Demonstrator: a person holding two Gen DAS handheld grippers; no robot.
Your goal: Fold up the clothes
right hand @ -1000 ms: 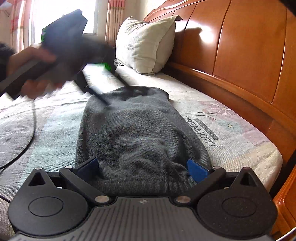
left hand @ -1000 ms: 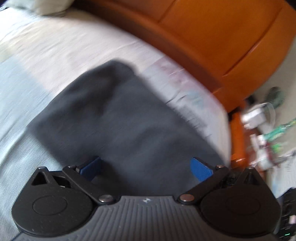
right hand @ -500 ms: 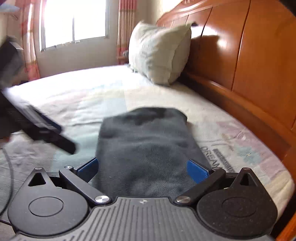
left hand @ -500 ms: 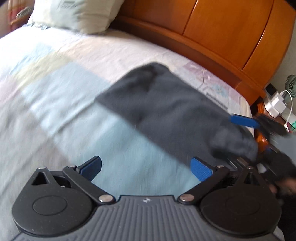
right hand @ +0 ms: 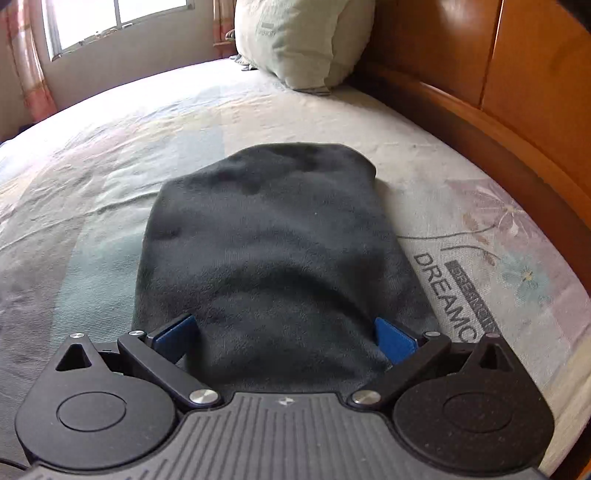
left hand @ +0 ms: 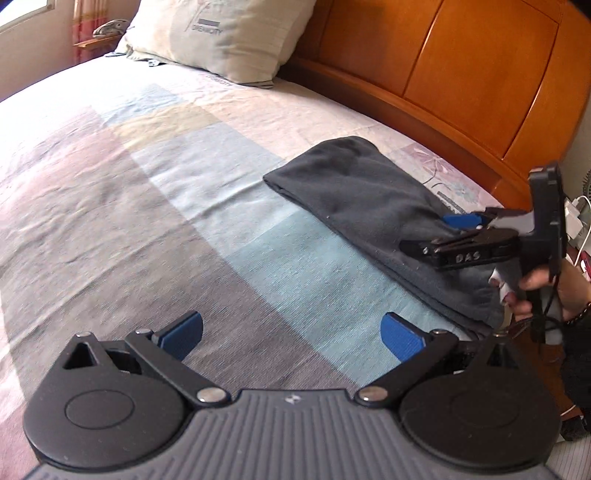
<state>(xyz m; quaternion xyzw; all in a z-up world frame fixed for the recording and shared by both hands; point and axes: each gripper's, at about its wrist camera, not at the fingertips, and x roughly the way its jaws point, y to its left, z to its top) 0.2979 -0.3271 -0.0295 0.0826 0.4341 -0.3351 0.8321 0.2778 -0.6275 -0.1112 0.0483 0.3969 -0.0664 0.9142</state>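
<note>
A pale pillow (left hand: 218,35) leans against the orange wooden headboard (left hand: 461,70) at about 12 o'clock in the left wrist view, and the same pillow sits at 12 o'clock in the right wrist view with a bright window (right hand: 110,22) and a reddish curtain (right hand: 27,74) off toward 10 o'clock. The bed (left hand: 129,192) carries a sheet in blocks of pale blue, grey, pink and cream, lightly creased, with a flower print and dark lettering near the headboard side. At 3 o'clock in the left wrist view, past the bed's edge, white chargers and cables (left hand: 574,221) lie in a blurred clutter. Nothing lies between the left gripper (left hand: 291,332) and the cloth; its jaws are spread wide and empty over bare sheet. The dark grey garment (right hand: 273,251) lies on the bed near the headboard side, at about 2 o'clock from the left gripper, folded into a long, narrow band with a rounded far end and a soft, fleecy surface showing shallow dents. The right gripper (right hand: 284,336), held in a hand (left hand: 543,291) at 3 o'clock in the left wrist view, sits low at the garment's near end with its jaws released, one blue pad on each side of the cloth.
</note>
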